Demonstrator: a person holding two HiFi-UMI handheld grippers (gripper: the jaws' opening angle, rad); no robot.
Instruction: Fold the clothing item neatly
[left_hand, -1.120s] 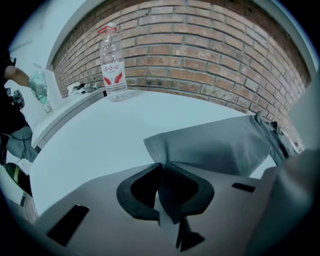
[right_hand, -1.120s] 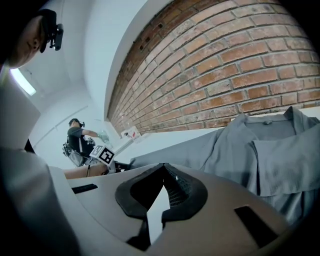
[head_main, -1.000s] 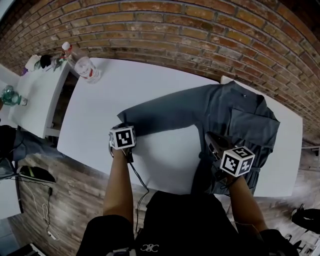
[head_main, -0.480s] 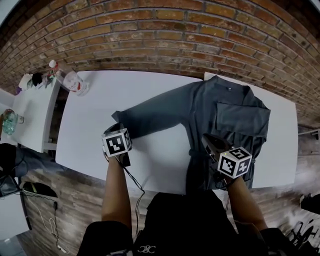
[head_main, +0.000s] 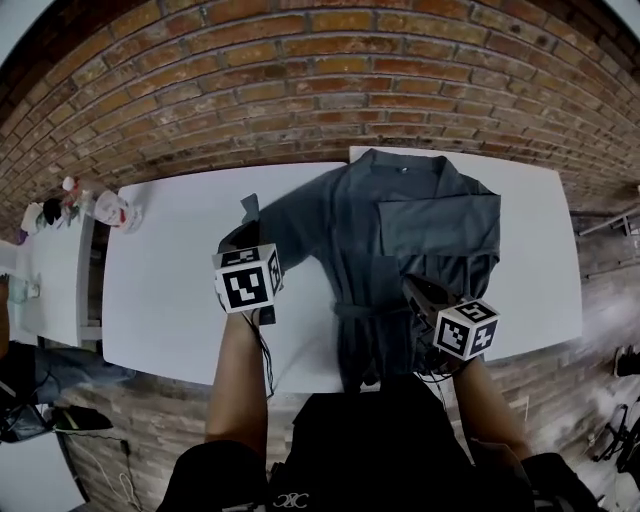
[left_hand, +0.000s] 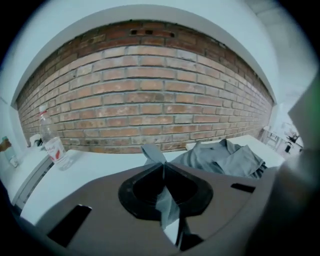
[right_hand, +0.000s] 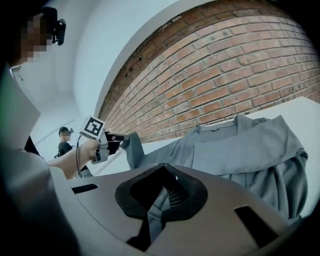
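Two bare forearms stretched forward over a white counter (head_main: 170, 300), one gripper in each hand. Held clear of the counter and tilted downward, the left gripper (head_main: 243, 238), jaws pinched all but shut on the end of a sleeve (head_main: 295, 225), cuff poking up past the tips. Low at the near side and angled forward and down, the right gripper (head_main: 418, 292), jaws closed tight on a fold of cloth beside the waist tie. One grey garment (head_main: 410, 215), collar toward the brick wall (head_main: 300, 90), spread over the counter's middle and right, near end reaching the front edge, a lighter panel folded across the chest. Two marker cubes, one on each gripper. One clear bottle (head_main: 112, 210) near the counter's far left corner. A second, smaller counter (head_main: 50, 290) to the left, its small items too blurred to name. One person (right_hand: 64, 143) standing far back in the right gripper view
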